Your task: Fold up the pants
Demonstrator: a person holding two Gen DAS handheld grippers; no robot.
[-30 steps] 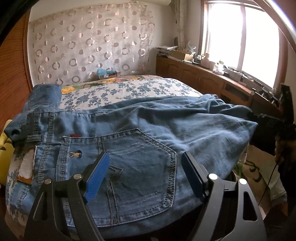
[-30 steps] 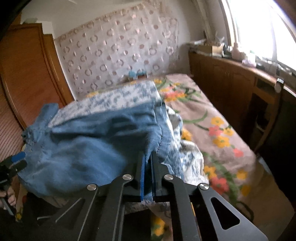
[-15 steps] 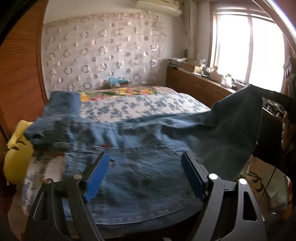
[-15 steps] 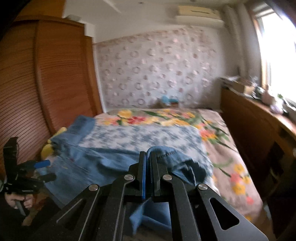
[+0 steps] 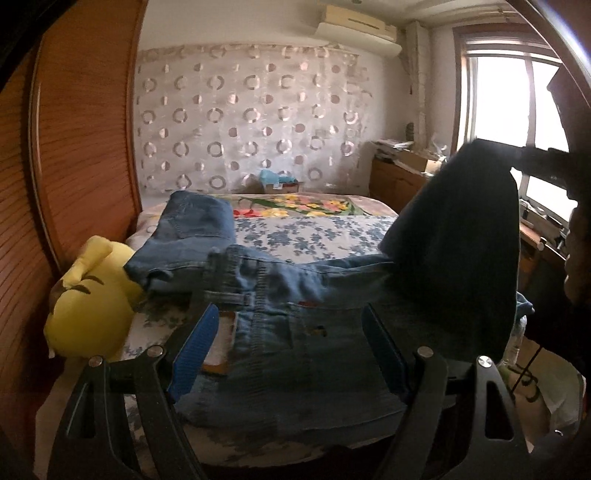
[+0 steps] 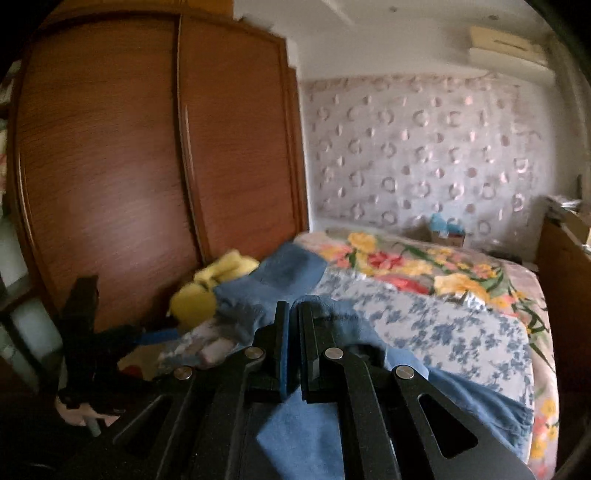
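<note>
Denim jeans (image 6: 317, 435) lifted, apparently pinched by right gripper (image 6: 293, 332).

You have one pair of jeans (image 5: 303, 354) on the one bed (image 5: 332, 232), and a second folded denim piece (image 5: 188, 236) sits at centre left of the left wrist view; whether it belongs to the same pair, you cannot tell. One yellow plush toy (image 5: 88, 306) lies at the lower left. You hold two grippers: the left gripper (image 5: 288, 354) at the bottom of its view, the right gripper (image 6: 293, 350) at the bottom centre of its own. There is one air conditioner (image 5: 358, 26) at the top, one window (image 5: 509, 122) at the upper right, and two wardrobe doors (image 6: 229, 147) in the right wrist view.
</note>
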